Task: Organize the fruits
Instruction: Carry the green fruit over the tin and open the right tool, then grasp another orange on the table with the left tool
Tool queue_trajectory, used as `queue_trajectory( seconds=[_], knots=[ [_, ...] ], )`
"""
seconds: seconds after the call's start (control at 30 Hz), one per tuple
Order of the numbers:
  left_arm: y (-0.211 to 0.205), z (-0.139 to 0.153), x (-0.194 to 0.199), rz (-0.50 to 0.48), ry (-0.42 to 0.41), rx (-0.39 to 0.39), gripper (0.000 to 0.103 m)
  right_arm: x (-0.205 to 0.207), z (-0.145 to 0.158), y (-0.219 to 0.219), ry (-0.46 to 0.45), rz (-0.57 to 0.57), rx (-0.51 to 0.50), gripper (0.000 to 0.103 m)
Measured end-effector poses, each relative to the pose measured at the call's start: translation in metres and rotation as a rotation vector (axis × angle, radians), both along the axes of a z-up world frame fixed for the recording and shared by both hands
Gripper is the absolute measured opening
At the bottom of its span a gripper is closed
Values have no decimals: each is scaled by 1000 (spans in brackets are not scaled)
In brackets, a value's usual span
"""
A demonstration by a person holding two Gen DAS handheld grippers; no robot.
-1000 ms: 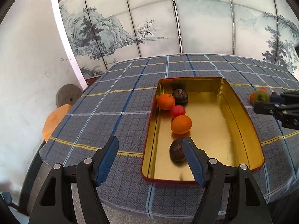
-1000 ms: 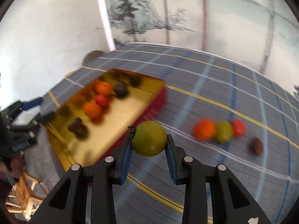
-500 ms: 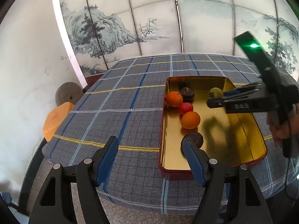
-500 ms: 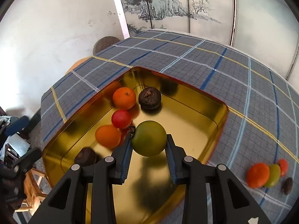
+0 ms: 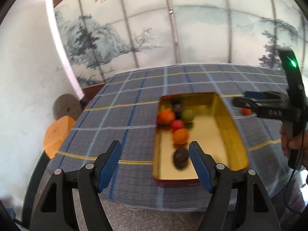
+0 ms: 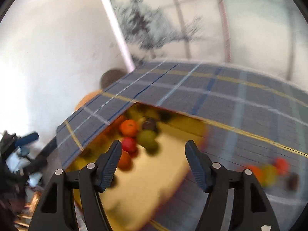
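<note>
Right gripper has just been opening — its jaws stand apart with nothing between them, and the green fruit sits free in the gold tray, beside the red fruit and an orange. Left gripper hangs wide and empty over the near end of the tray, above the checked tablecloth. A dark fruit lies nearest it in the tray. More fruit waits on the cloth to the right — blurred, hard to count.

Motion blur smears the loose fruits beside the tray.
</note>
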State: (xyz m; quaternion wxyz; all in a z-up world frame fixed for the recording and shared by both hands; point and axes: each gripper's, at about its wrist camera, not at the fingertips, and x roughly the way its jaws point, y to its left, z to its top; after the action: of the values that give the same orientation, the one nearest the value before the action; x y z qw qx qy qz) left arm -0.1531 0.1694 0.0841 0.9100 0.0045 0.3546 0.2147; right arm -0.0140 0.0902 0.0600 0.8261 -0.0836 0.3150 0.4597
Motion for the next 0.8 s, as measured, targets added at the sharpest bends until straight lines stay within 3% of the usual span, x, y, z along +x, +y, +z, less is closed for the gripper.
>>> queue_trajectory(
  seconds=[0.1, 0.17, 0.37, 0.6, 0.67, 0.8],
  knots=[
    [-27, 6, 0, -93, -27, -27, 76, -7, 2, -65, -105, -122, -52, 66],
    [-44, 8, 2, -154, -34, -50, 76, 0, -5, -102, -178, -218, -168, 66],
    [-107, 6, 44, -368, 6, -111, 76, 37, -30, -194, -165, -414, -350, 66],
    [-144, -10, 144, -506, 101, -138, 76, 69, -51, -250, -55, -476, -288, 66],
    [-147, -21, 170, -537, 142, -140, 75, 78, -59, -262, 25, -476, -252, 67],
    [-146, -48, 225, -551, 249, -137, 73, 71, -61, -262, 15, -429, -230, 67]
  ],
)
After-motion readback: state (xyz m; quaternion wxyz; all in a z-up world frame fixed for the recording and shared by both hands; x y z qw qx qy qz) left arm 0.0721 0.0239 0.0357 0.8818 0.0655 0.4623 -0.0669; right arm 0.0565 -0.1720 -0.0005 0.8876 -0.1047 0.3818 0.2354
